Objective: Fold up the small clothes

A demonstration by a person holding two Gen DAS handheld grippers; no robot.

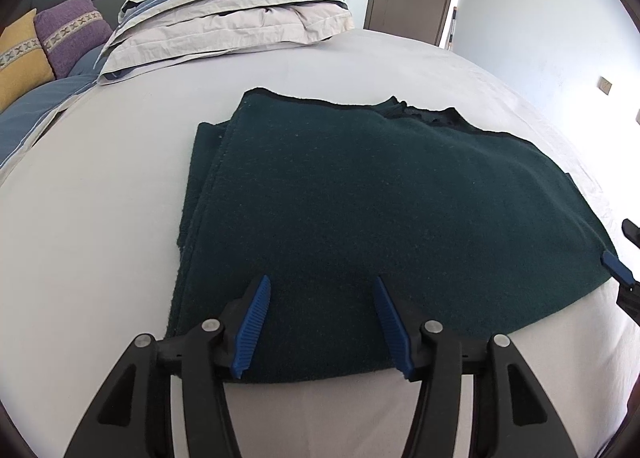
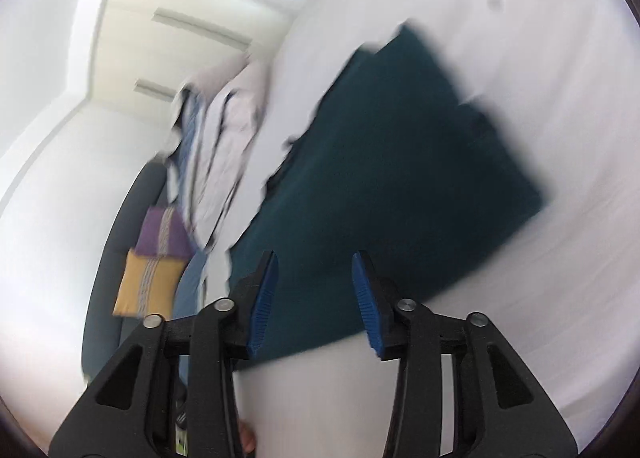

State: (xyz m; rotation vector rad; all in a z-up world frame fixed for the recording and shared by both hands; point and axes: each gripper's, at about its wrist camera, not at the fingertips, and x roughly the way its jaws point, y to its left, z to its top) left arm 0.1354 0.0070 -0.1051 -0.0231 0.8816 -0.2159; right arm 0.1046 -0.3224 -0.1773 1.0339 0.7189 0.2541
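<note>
Through my left wrist view I am looking down on a dark green folded garment (image 1: 360, 217) that is lying flat across the middle of the frame on the pale bed sheet (image 1: 100, 225). My left gripper (image 1: 322, 284) is sitting at the bottom centre with its blue pads (image 1: 254, 322) standing apart, nothing pinched between them, their tips over the near edge of the cloth. At the right edge of the frame a blue tip of my right gripper (image 1: 618, 268) is showing at the garment's right corner. A stack of folded bedding (image 1: 232, 17) is resting in the upper left, with a purple cushion (image 1: 72, 29) and a yellow cushion (image 1: 20, 57) further left. Through my right wrist view everything is tilting and blurring: the green garment (image 2: 400, 161) is running diagonally through the centre, and my right gripper (image 2: 314, 262) at the bottom is standing parted, its pads empty above the cloth's near corner.
</note>
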